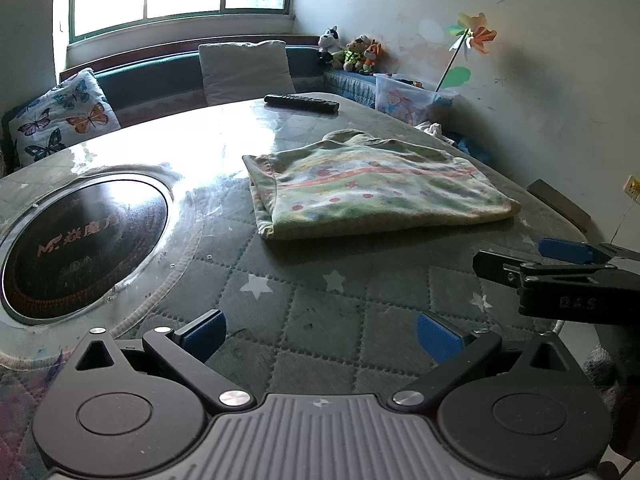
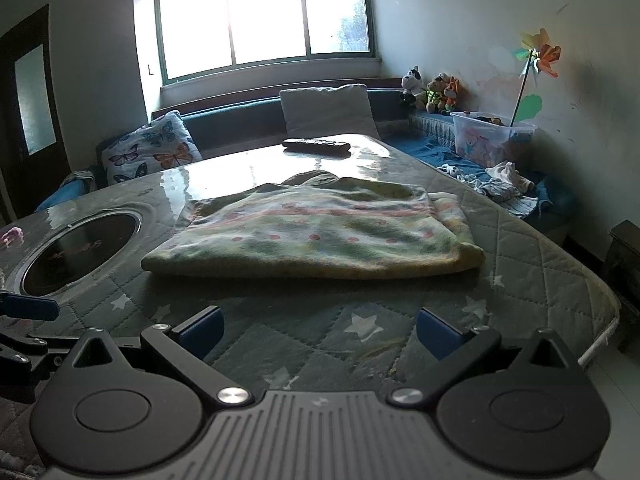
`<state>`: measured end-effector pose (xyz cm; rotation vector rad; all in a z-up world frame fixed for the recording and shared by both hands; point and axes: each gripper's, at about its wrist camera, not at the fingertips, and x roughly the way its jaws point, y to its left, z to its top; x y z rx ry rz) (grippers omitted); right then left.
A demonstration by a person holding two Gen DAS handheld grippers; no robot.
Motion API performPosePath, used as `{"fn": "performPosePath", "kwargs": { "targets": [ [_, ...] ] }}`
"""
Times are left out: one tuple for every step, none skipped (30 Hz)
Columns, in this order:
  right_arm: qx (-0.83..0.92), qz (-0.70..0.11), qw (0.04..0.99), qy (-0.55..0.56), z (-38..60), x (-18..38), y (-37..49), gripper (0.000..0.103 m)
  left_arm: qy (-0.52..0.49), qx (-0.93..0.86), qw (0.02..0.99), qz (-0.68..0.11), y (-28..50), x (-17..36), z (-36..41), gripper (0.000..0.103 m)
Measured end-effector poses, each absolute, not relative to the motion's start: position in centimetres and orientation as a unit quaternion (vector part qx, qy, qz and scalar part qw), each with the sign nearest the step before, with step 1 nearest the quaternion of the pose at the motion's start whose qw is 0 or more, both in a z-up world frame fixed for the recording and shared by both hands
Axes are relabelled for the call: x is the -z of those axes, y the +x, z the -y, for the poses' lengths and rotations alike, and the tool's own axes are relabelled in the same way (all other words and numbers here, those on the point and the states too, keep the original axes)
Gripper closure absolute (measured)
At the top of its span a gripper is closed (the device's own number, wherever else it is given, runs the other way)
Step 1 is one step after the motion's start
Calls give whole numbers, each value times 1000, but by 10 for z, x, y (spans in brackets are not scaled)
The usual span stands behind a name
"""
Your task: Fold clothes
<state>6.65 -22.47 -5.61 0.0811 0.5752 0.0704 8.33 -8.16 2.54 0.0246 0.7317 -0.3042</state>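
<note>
While both grippers are hovering low over the near edge of the counter [image 1: 304,312], the folded garment [image 1: 372,196] is lying flat on the quilted, star-printed cover, ahead of them and apart from both. Its long axis is running left to right across the views; in the left wrist view the folded, rounded end is facing left toward the round glass cooktop [image 1: 80,248] and the far end is pointing toward the counter's right edge. In the right wrist view the garment [image 2: 316,236] is sitting nearly centred, with a collar-like bulge showing along its far side. The print is striped in green, pink and cream, the stripes running along the long axis.

The left gripper [image 1: 320,336] is showing its jaws spread wide, blue pads apart, nothing between them. The right gripper [image 2: 318,330] is presenting the same: jaws wide open and holding nothing. The right gripper is also appearing at the right edge of the left wrist view.

A black remote control [image 1: 302,103] is resting at the far end of the counter, well apart from the garment. Beyond it, a bench seat is carrying a butterfly-print pillow [image 1: 60,116], a grey cushion [image 1: 246,70], plush toys [image 1: 352,54] and a clear storage bin [image 1: 412,100] with a pinwheel [image 1: 474,34]. A bright window [image 2: 264,16] is lighting the glossy counter top.
</note>
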Motion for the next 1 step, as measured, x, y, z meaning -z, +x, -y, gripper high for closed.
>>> {"fn": "performPosePath", "kwargs": {
  "targets": [
    [-35,-283,958,40,225,56,66,0,12,148,923,-356,83,-26,82,0]
  ]
}}
